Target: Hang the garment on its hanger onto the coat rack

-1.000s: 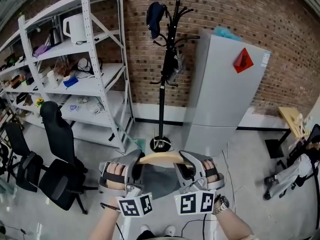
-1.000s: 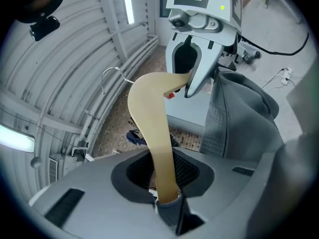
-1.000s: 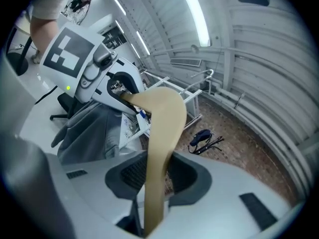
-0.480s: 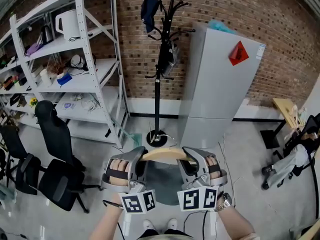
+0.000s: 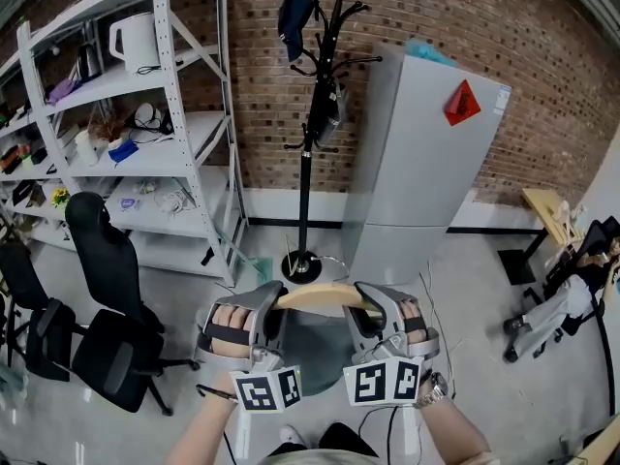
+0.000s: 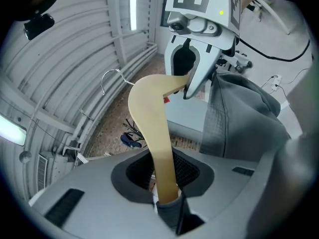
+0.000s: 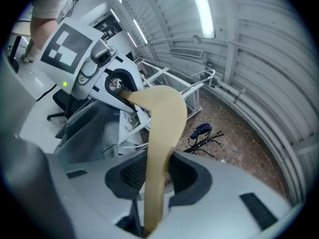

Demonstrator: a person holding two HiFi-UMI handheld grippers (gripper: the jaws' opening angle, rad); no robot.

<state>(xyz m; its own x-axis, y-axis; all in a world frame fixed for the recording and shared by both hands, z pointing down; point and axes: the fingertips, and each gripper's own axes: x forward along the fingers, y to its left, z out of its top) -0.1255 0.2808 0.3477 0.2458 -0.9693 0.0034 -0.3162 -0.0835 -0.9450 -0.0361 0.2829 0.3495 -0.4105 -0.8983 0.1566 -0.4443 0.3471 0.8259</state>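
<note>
The left claw [image 6: 165, 195] is clenched on one end of the wooden hanger [image 5: 320, 295] and the right claw [image 7: 149, 218] grasps the other end. The hanger lies level between them, held in the air low in front of the person. The grey garment [image 5: 312, 349] droops from it (a fold of fabric is pinched in with the hanger at the left claw). A wire hook [image 6: 110, 77] rises from the hanger's middle. The coat rack [image 5: 306, 153] stands well apart on the floor by the brick wall, between the white shelving [image 5: 184, 114] and a grey cabinet [image 5: 417, 172]. A dark blue item [image 5: 294, 22] hangs on a top peg.
</note>
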